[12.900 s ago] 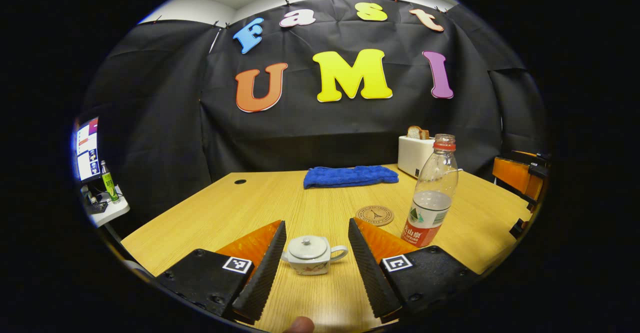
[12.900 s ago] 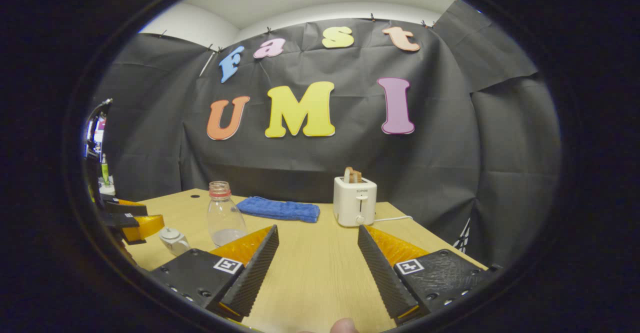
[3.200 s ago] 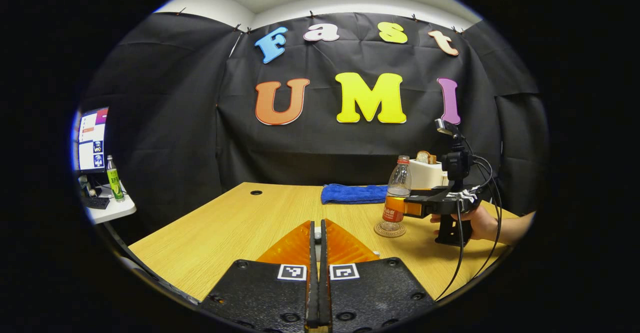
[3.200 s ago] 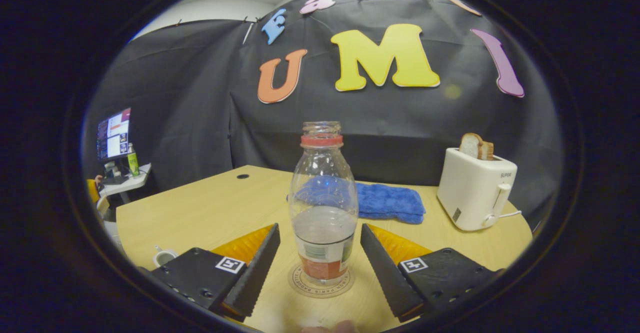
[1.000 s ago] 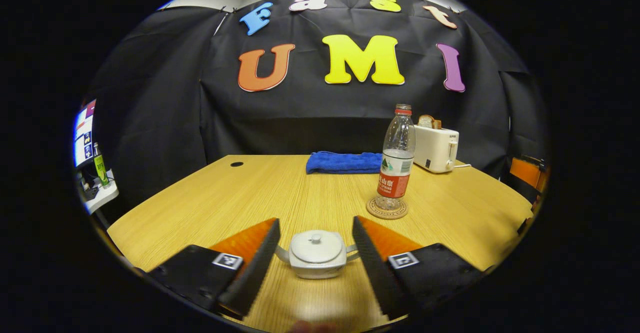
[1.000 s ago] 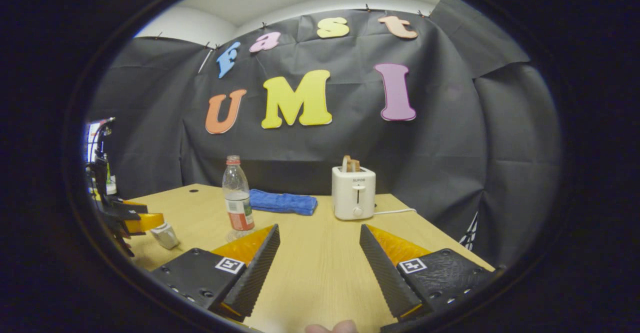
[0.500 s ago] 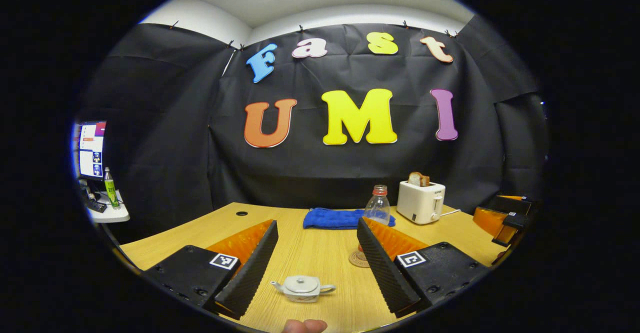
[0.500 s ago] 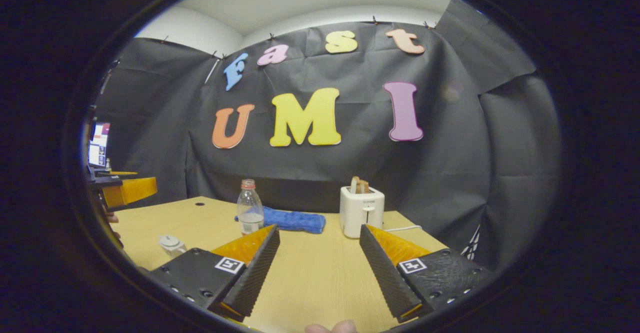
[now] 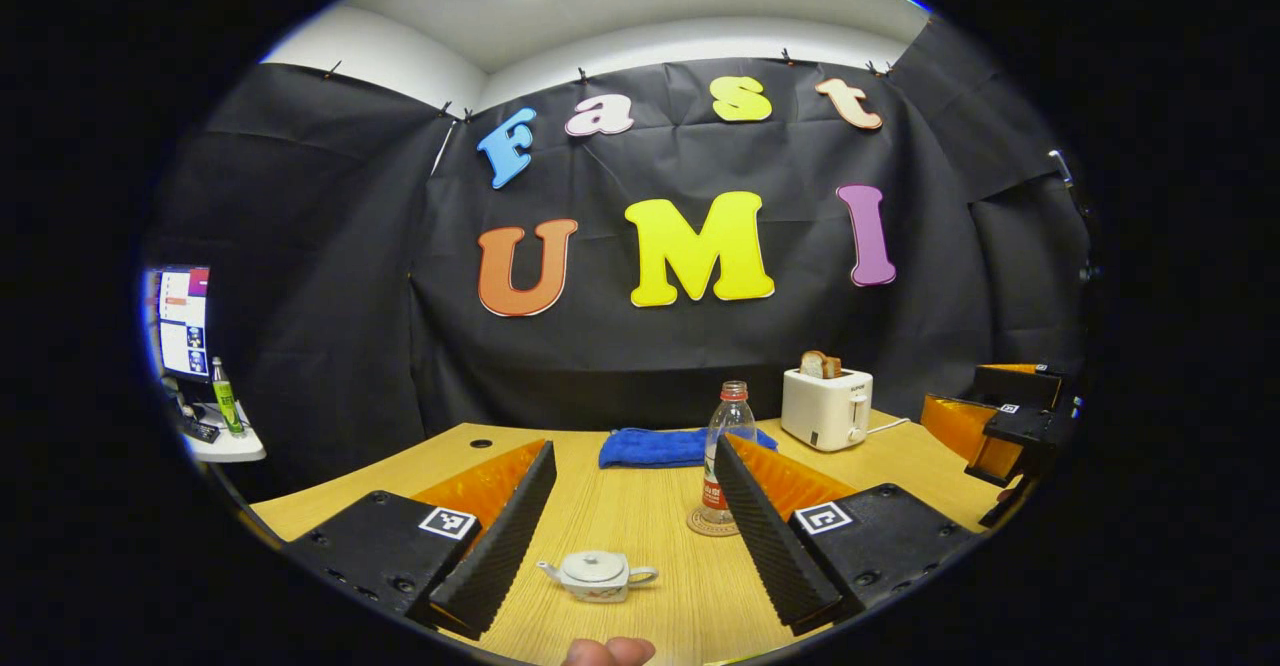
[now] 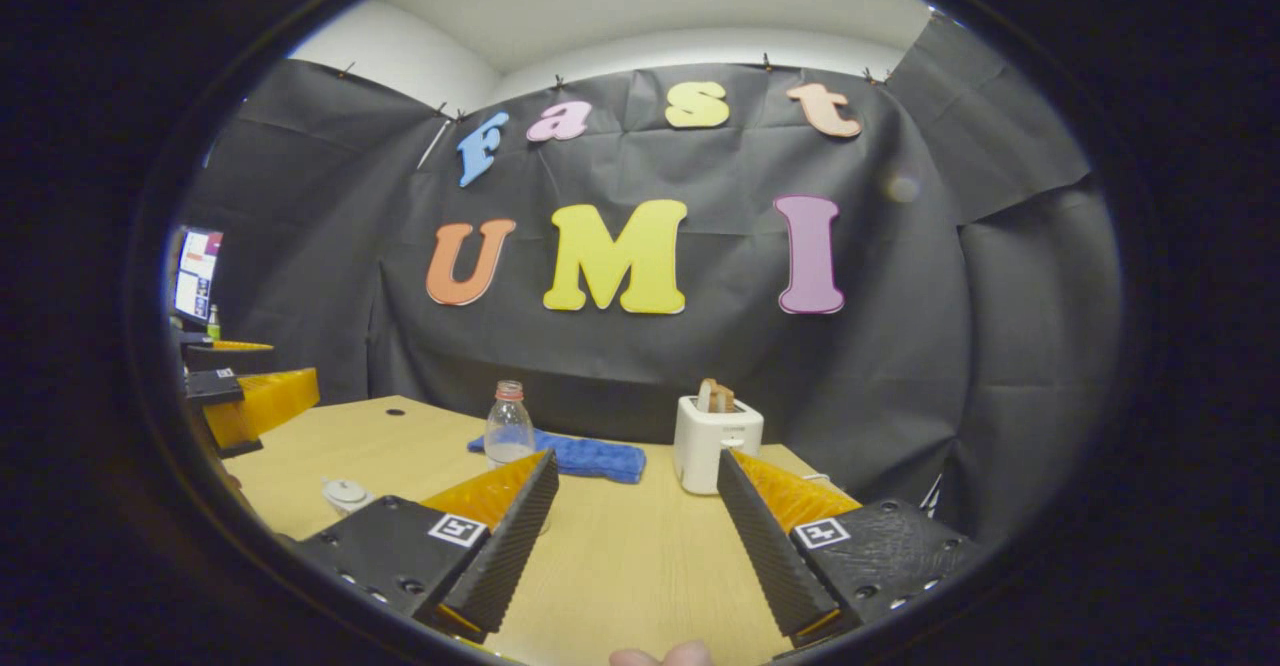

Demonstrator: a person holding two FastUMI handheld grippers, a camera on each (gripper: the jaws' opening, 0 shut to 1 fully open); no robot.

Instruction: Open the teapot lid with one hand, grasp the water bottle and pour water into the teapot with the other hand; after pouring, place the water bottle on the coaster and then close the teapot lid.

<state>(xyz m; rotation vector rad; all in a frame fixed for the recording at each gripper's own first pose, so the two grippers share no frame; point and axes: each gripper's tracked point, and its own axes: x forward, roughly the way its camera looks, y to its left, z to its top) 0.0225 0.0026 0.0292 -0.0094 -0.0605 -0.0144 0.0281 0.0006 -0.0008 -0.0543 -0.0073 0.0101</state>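
Though both our left claw and right claw hang open and empty, the lidded teapot sits on the surface; likely fragile, slick, best pinched by its knob.

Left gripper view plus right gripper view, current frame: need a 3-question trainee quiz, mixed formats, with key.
1. True or false: the water bottle stands upright on the coaster.
2. The lid is: A) held in the left gripper; B) seated on the teapot; C) lying on the blue towel.
3. Fill in: the right gripper stands ____ with nothing between its fingers.

Key: 1 true; 2 B; 3 open.
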